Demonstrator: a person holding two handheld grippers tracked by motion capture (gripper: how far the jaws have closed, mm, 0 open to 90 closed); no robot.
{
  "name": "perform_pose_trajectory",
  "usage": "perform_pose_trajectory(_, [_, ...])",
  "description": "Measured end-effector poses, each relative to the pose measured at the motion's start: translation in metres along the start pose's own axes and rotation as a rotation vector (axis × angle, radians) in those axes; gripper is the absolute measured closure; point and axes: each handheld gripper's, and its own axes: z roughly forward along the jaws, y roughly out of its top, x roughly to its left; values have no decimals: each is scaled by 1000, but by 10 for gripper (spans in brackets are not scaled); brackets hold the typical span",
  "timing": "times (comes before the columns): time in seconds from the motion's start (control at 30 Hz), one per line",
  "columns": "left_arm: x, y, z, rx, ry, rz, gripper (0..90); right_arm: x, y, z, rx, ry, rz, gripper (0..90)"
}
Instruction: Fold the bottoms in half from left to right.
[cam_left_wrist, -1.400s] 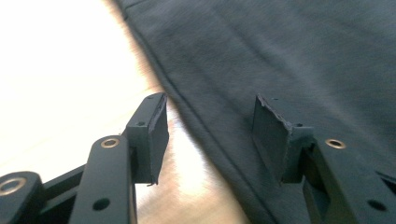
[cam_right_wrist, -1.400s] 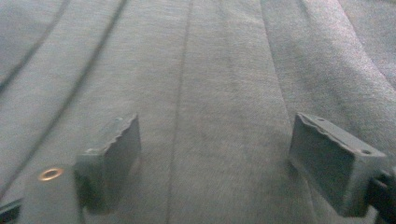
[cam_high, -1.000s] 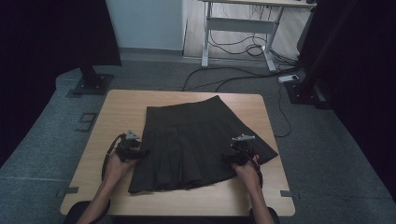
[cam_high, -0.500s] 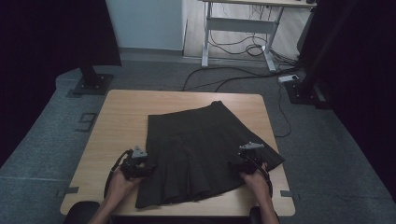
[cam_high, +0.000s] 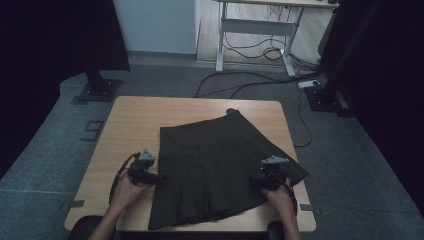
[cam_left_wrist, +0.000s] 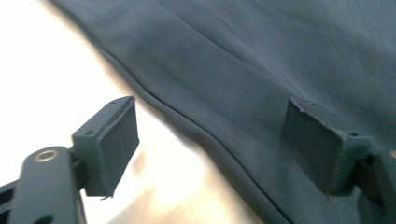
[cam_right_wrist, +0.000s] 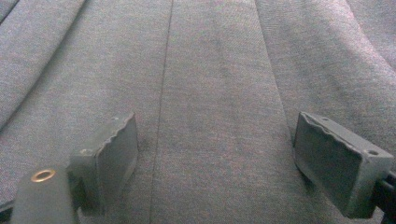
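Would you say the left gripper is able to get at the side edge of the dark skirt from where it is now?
Probably yes: the left gripper has just opened, its jaws straddle the skirt edge on the table, and nothing lies between.

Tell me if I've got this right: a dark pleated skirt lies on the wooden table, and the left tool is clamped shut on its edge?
Not quite. The left tool is open: its jaws stand apart astride the skirt edge on the table, as the left gripper view shows.
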Motion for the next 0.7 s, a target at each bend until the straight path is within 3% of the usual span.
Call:
perform_pose_trajectory(0.2, [36, 31, 9, -32, 14, -78, 151, 0, -1, 0, -7, 6, 1, 143])
perform_pose_trajectory(0.33, [53, 48, 21, -24, 38, -94, 137, -1, -1, 0, -11, 9, -2, 142])
perform_pose_trajectory(0.53, [67, 64, 42, 8, 82, -107, 63, 0, -2, 1, -17, 10, 1, 133])
perform_pose_trajectory(0.7, [77, 70, 54, -6, 115, -137, 0, 0, -2, 1, -21, 10, 2, 130])
